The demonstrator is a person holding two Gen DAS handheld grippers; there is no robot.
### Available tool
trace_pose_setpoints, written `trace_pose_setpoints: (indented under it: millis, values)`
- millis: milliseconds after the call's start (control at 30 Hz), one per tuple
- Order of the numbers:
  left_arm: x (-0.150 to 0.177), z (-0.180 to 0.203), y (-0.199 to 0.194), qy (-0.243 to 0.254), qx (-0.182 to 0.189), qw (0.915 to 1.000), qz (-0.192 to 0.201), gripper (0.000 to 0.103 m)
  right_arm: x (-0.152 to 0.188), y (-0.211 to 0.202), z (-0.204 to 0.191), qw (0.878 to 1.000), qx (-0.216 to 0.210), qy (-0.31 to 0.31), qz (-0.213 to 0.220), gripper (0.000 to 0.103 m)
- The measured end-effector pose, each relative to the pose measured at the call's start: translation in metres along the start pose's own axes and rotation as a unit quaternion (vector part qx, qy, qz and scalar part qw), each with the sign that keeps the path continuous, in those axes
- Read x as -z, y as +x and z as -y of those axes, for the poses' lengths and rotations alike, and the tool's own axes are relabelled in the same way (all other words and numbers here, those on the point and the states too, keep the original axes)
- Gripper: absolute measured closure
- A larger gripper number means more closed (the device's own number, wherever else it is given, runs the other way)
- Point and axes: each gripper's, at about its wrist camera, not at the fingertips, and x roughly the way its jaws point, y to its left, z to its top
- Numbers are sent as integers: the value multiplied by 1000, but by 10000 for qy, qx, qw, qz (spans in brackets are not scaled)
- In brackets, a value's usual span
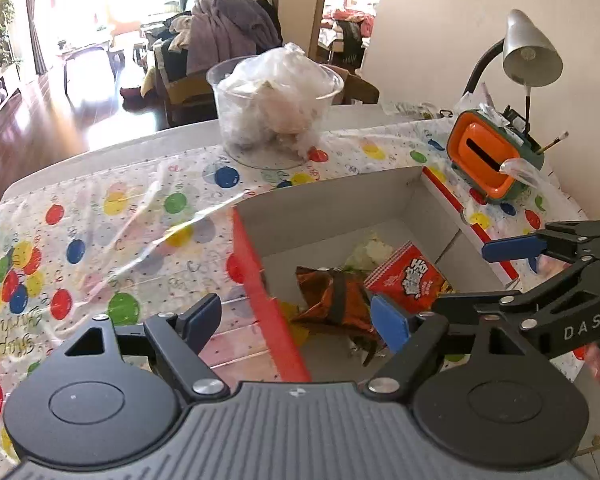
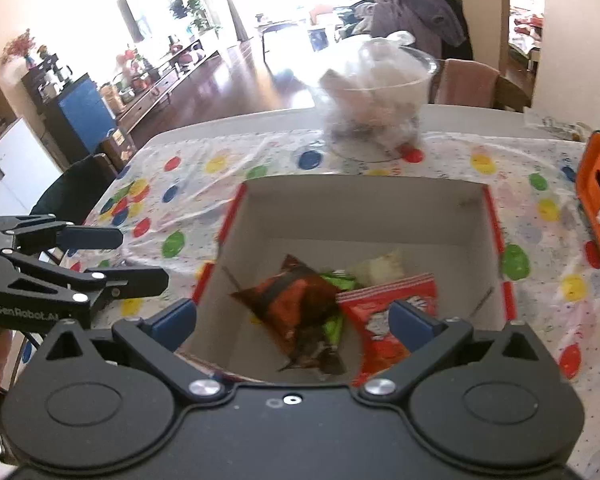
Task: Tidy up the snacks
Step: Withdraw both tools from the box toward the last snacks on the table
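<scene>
Here the snacks lie together on the floor of an open cardboard box, white inside with red outer walls, which stands on the table under a clear plastic cloth printed with coloured balloons. A dark brown and orange packet, crinkled and glossy, lies slantwise in the middle of the box. To its right and touching it lies a red packet with white lettering and a serrated top edge. A bright green wrapper shows from under the brown one, and a pale yellowish packet sits just beyond them toward the far wall.

The left gripper hangs over the near left wall of the box, its blue-padded jaws wide apart with nothing between the pads. The right gripper hangs over the near edge of the box, its jaws spread wide too and holding nothing, the packets lying below them.

Beyond the box stands a clear plastic tub stuffed with crumpled bags, and at the far right an orange and green container beside a grey desk lamp.
</scene>
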Motion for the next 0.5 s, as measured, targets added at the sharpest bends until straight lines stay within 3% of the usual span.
trace_pose_setpoints:
  millis: [500]
  values:
    - [57, -119, -23, -362, -268, 9987, -224, 21, -8, 55, -98, 9983, -396, -270, -324, 0]
